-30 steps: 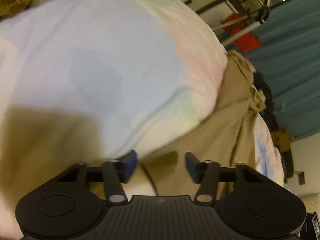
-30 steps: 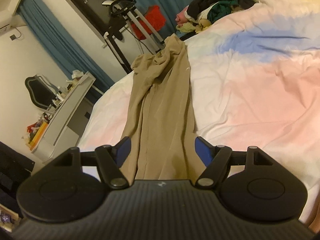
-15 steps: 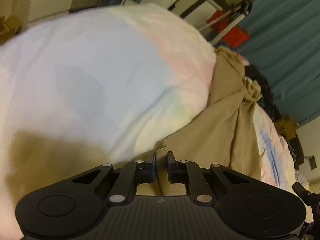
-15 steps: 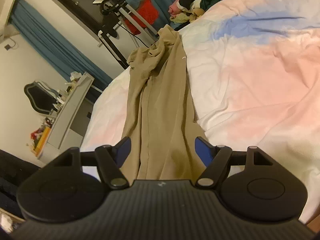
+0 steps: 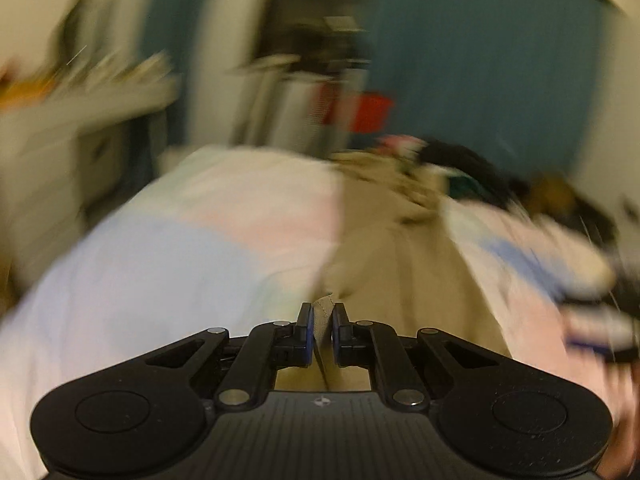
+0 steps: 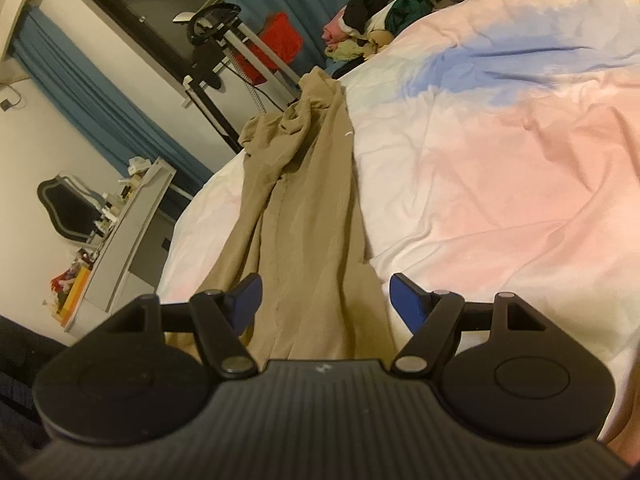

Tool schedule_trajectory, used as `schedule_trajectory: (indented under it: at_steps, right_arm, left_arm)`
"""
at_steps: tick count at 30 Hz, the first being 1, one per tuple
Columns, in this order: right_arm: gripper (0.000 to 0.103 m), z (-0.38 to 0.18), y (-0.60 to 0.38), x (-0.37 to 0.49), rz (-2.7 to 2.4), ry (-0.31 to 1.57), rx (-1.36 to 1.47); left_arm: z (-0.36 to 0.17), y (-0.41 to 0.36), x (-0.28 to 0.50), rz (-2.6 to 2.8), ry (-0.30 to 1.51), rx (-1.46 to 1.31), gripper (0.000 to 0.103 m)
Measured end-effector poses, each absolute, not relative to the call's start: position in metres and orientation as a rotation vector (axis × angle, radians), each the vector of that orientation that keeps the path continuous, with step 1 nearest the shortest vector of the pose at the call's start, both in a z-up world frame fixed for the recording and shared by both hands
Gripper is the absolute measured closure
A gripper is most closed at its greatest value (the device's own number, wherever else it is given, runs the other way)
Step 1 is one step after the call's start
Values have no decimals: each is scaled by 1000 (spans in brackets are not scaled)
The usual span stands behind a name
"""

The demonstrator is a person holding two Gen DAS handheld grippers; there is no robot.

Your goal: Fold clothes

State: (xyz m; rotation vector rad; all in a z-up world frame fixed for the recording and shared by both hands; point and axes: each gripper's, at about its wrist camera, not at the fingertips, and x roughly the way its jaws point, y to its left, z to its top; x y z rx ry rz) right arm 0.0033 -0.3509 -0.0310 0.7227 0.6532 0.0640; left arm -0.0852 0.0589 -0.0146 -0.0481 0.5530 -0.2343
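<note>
Tan trousers (image 6: pixel 304 216) lie lengthwise on the pastel duvet (image 6: pixel 500 168), running from bottom centre of the right wrist view up to upper centre, far end bunched near the bed edge. Left gripper (image 5: pixel 320 318), lower centre of its blurred view, is clamped narrow on the near tan hem, cloth pinched btwn the blue pads. Right gripper (image 6: pixel 326 300) stands wide w/ nothing gripped, trousers below its jaws. Clothes pile (image 6: pixel 400 8) top right; white desk (image 6: pixel 128 240) at left
</note>
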Motion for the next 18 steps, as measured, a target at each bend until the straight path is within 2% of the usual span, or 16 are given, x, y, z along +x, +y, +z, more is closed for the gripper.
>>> schedule_trajectory:
  at_steps: [6,9,11,14,15,18]
  right_arm:
    - [30,-41,-357,8,54,694,756]
    - [30,-46,-357,10,70,727,768]
    - [30,-50,-357,11,112,753,802]
    - [30,-56,-359,6,168,774,864]
    - [30,-58,-359,3,183,780,883]
    - [31,-63,-361,-2,178,801,916]
  left_arm:
    - [-29,-32,-111,-534,548,370,93]
    - [-44,-58,-110,-626,629,469,92]
    - [-45,-59,-100,-651,680,442,88]
    - [-34,-45,-85,-679,740,284,73]
    - [-31,-38,-79,-696,762,218,60]
    - [-25,-17,-58,-684,802,34,54]
